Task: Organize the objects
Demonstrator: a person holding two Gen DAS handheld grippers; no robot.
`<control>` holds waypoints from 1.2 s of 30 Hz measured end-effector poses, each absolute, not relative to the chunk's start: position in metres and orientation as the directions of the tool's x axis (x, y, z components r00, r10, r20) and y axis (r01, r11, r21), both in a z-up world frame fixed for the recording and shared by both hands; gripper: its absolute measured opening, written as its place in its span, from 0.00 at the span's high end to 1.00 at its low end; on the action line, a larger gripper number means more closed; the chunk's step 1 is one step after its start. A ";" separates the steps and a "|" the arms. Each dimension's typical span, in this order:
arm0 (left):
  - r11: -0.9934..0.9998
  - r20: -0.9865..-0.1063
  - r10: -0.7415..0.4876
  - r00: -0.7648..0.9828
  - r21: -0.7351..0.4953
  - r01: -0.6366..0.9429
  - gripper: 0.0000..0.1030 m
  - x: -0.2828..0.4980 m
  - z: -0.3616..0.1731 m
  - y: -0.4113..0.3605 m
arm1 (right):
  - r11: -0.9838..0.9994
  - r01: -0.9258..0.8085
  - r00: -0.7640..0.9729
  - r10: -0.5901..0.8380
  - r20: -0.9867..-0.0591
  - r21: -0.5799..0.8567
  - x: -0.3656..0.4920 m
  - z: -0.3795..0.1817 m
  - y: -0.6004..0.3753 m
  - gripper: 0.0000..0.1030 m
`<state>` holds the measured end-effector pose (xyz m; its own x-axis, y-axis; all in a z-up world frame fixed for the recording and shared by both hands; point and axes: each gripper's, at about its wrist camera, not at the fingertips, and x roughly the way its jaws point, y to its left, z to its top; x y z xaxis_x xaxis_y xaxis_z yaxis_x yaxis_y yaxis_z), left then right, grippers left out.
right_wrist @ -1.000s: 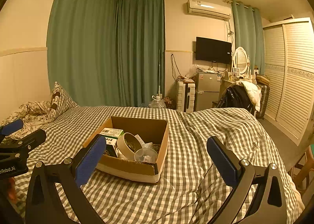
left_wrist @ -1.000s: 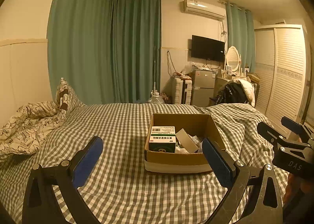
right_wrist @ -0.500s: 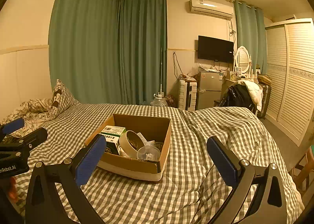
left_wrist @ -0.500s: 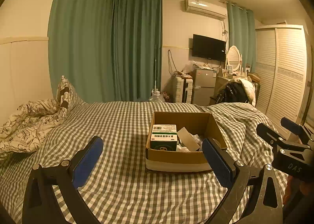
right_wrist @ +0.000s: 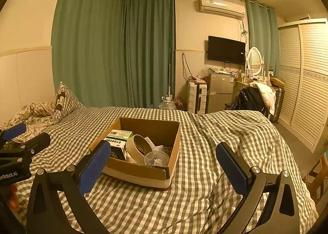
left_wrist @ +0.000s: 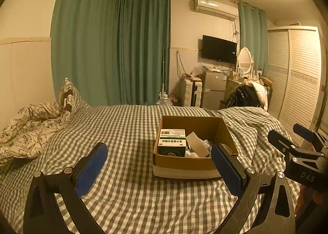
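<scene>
– Where is the box?

– The cardboard box [left_wrist: 192, 164] sits on the bed [left_wrist: 127, 131], on the checked cover. It is a little way in front of the left hand-held gripper [left_wrist: 160, 164], closer to that gripper's right finger. From the right hand-held gripper [right_wrist: 162, 164] it is in front too, but over toward the left finger.

– What is inside it?

– A green and white carton [left_wrist: 172, 141] stands at the left side of the box. Next to it is a roll of tape [right_wrist: 137, 148], tipped up on its edge. Just beside the tape is a small clear cup [right_wrist: 156, 157]. There are more small bits behind them, but I cannot tell what they are.

– Are the grippers holding anything?

– No. The left one has its two blue fingers [left_wrist: 92, 166] spread wide apart, with nothing between them. The right one is the same, blue fingers [right_wrist: 231, 168] wide apart and empty. Neither one touches the box.

– Can each gripper see the other?

– Yes. The right one shows at the far right edge of the left view, and the left one shows at the far left edge of the right view. They are well apart, side by side above the bed.

– What else is near?

– A crumpled flowery blanket [left_wrist: 30, 127] and a pillow [right_wrist: 65, 98] lie far off to the left of both grippers. Green curtains [left_wrist: 110, 45] hang behind the bed.
</scene>
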<state>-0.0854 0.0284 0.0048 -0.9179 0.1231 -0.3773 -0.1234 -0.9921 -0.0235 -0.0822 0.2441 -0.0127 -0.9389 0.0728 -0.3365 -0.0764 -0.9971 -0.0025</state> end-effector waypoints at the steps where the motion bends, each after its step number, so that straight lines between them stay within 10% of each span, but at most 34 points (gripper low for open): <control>1: -0.992 -0.378 0.125 -0.917 -0.025 -0.125 0.00 -0.086 0.005 0.028 | -0.997 -0.077 -0.939 0.073 -0.337 -0.003 -0.082 -0.013 0.244 0.00; 36: -0.992 -0.381 0.124 -0.916 -0.018 -0.127 0.00 -0.087 0.007 0.025 | -0.998 -0.070 -0.933 0.067 -0.353 -0.006 -0.086 -0.019 0.242 0.00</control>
